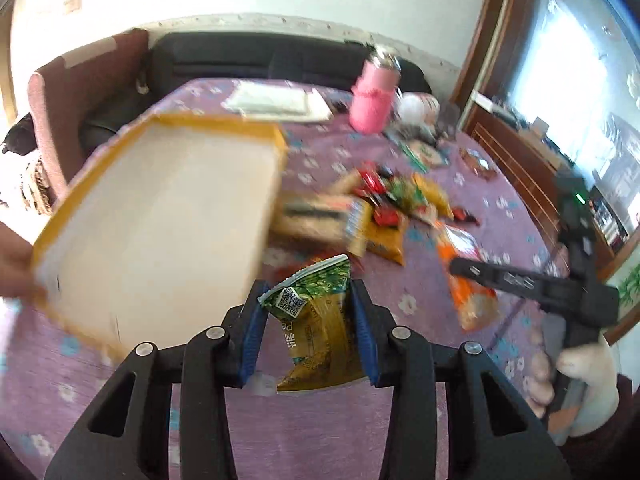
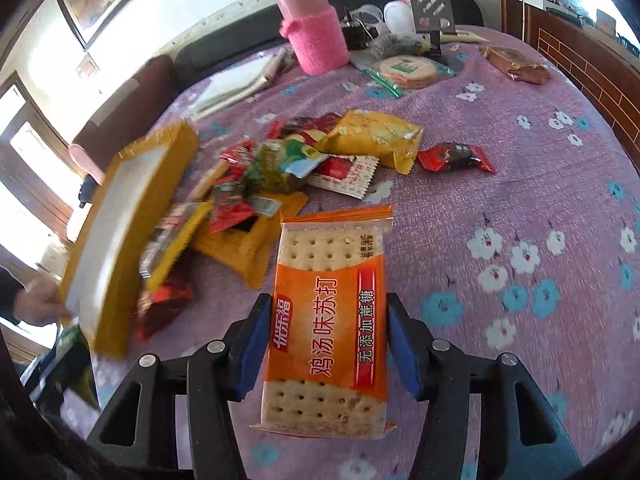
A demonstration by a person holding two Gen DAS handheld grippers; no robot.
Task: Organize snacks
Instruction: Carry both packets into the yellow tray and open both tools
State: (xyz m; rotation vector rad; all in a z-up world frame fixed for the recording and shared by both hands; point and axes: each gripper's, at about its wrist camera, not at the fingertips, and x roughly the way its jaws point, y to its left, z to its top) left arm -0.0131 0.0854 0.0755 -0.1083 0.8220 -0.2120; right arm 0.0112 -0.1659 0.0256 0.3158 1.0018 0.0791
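Note:
My left gripper (image 1: 309, 300) is shut on a green and yellow snack packet (image 1: 316, 320) and holds it above the purple flowered tablecloth (image 1: 304, 432). My right gripper (image 2: 326, 312) is shut on an orange soda-cracker packet (image 2: 328, 320); it also shows at the right of the left wrist view (image 1: 472, 292). A yellow-rimmed white tray (image 1: 160, 216) is held tilted by a bare hand at the left, blurred; it also shows in the right wrist view (image 2: 124, 220). A pile of snack packets (image 2: 280, 176) lies on the cloth beside the tray.
A pink-sleeved bottle (image 2: 314, 28) stands at the table's far side, with a round biscuit pack (image 2: 406, 70), a brown packet (image 2: 514, 64) and clutter nearby. White papers (image 1: 280, 100) lie at the far edge. A dark sofa (image 1: 248, 56) and a pink chair (image 1: 60, 100) stand behind the table.

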